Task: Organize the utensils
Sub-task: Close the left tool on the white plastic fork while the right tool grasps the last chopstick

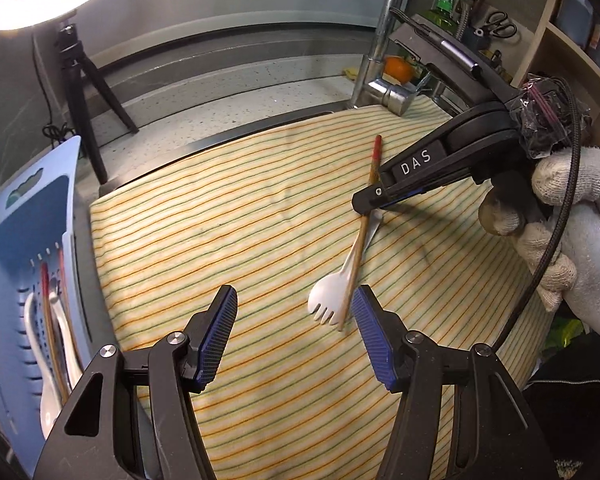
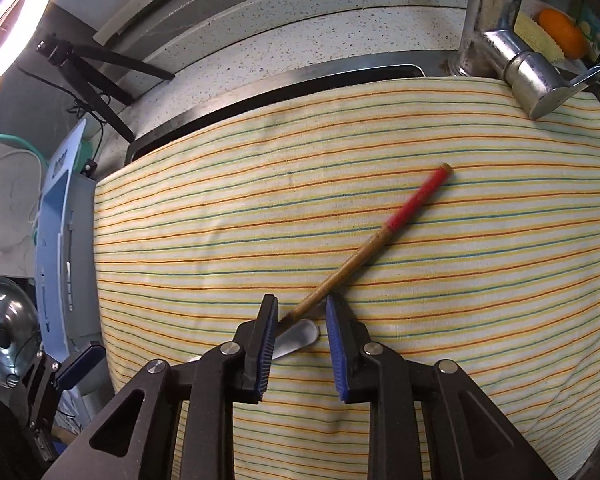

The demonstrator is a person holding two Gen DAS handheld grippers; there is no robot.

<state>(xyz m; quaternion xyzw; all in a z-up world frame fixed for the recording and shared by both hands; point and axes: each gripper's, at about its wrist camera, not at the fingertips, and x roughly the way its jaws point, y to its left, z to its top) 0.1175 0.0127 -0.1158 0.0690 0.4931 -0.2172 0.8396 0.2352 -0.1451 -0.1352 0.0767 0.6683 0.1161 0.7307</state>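
Left wrist view: blue basket (image 1: 4, 264) holds white spoons (image 1: 66, 340); chopsticks (image 1: 48, 320).

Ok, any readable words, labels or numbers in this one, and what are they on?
"DAS": white capitals on the black body of the right gripper, seen in the left wrist view.
Green packet behind the tap: some printing on it, too blurred to read.
Nothing readable on the blue holder, the striped cloth or the utensils.
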